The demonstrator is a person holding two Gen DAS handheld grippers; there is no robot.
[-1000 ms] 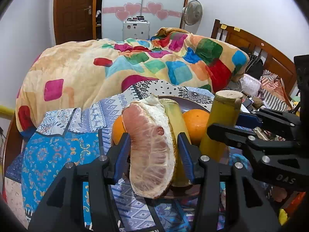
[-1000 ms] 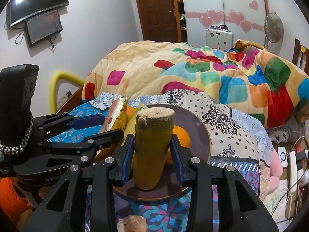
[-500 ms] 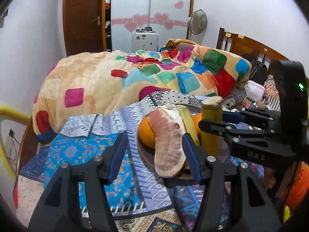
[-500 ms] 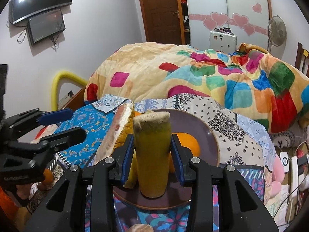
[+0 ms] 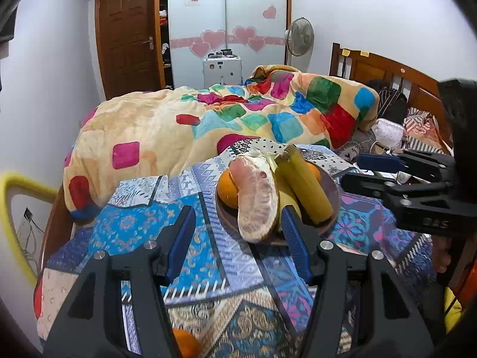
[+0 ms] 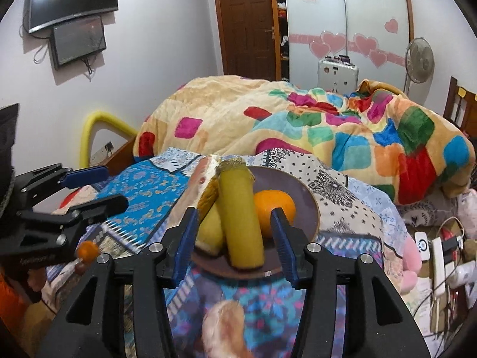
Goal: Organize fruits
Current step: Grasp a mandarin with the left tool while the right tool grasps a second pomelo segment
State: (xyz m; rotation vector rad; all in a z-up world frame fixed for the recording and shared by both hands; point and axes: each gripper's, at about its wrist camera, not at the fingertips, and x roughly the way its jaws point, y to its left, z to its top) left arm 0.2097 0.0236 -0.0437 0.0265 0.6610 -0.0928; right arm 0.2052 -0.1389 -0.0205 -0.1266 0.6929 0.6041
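Observation:
A brown plate (image 5: 334,191) (image 6: 304,205) on the patterned cloth holds a peeled pomelo wedge (image 5: 256,197) (image 6: 198,185), a yellow-green sugarcane-like stalk (image 5: 307,188) (image 6: 241,217) and oranges (image 5: 225,189) (image 6: 272,211). My left gripper (image 5: 238,241) is open and empty, drawn back just short of the pomelo. My right gripper (image 6: 232,244) is open and empty, with the stalk lying on the plate beyond its jaws. The right gripper also shows at the right of the left wrist view (image 5: 384,173).
A small orange (image 5: 184,343) lies on the cloth near me, also in the right wrist view (image 6: 88,252). A pale fuzzy object (image 6: 226,328) lies below the right gripper. A heaped colourful quilt (image 5: 208,119) lies behind the plate. Cables and a power strip (image 6: 438,256) lie at the right.
Both grippers opened and drew back from the plate. The left let go of the pomelo wedge; the right let go of the stalk, which now lies tilted on the plate.

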